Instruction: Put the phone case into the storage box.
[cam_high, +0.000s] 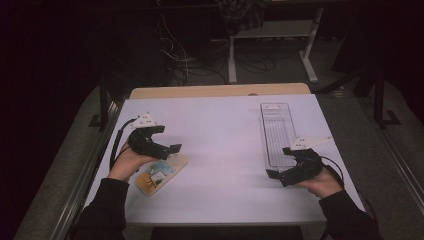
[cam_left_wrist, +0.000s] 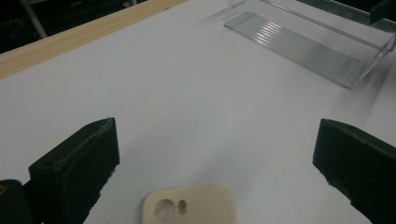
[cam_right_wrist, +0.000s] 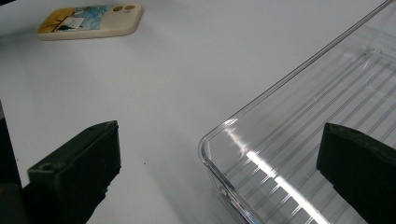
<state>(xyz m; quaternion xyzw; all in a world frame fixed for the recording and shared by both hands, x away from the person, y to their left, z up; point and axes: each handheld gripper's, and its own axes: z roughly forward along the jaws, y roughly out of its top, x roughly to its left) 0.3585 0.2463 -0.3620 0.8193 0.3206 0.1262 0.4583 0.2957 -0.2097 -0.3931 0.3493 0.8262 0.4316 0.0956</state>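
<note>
A cream phone case (cam_high: 160, 174) with a blue and yellow picture lies on the white table (cam_high: 225, 125) at the front left. My left gripper (cam_high: 168, 150) hovers just over its far end, open and holding nothing. In the left gripper view the case's camera-hole end (cam_left_wrist: 191, 205) sits low between the wide-apart jaws of that gripper (cam_left_wrist: 215, 163). A long clear plastic tray (cam_high: 277, 132) lies at the right. My right gripper (cam_high: 280, 161) is open at the tray's near end. In the right gripper view the tray's corner (cam_right_wrist: 280, 140) lies between the spread jaws of the gripper (cam_right_wrist: 217, 163), and the case (cam_right_wrist: 88, 21) shows far off.
A wooden strip (cam_high: 220, 91) runs along the table's far edge. Beyond it are desk legs (cam_high: 232, 60) and loose cables on a dark floor. Metal rails flank the table on both sides. The clear tray (cam_left_wrist: 303, 46) shows at the top right of the left gripper view.
</note>
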